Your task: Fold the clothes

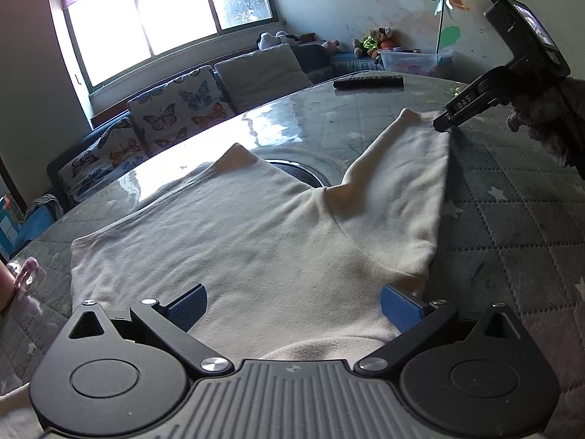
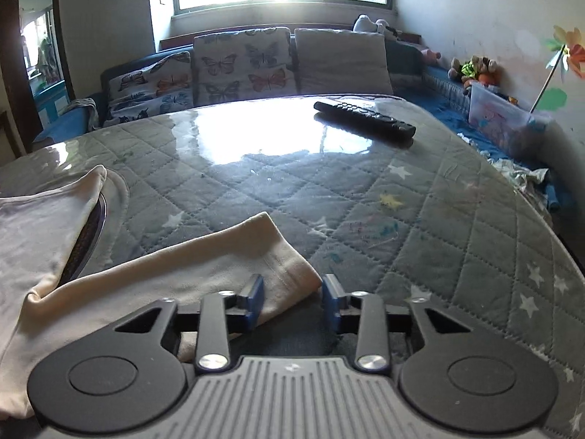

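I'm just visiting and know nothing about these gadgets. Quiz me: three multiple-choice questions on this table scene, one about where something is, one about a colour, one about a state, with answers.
1. Where does the remote control lie?
A. on the far part of the table
B. on the sofa
C. on the garment

2. What colour are the left gripper pads?
A. red
B. blue
C. yellow

3. How does the left gripper stand?
A. shut on the garment
B. shut on the remote control
C. open

Answers: 1 A, it rests on the glossy table beyond the cream garment. 2 B, both ribbed pads are blue. 3 C, its fingers stand wide apart over the cloth.
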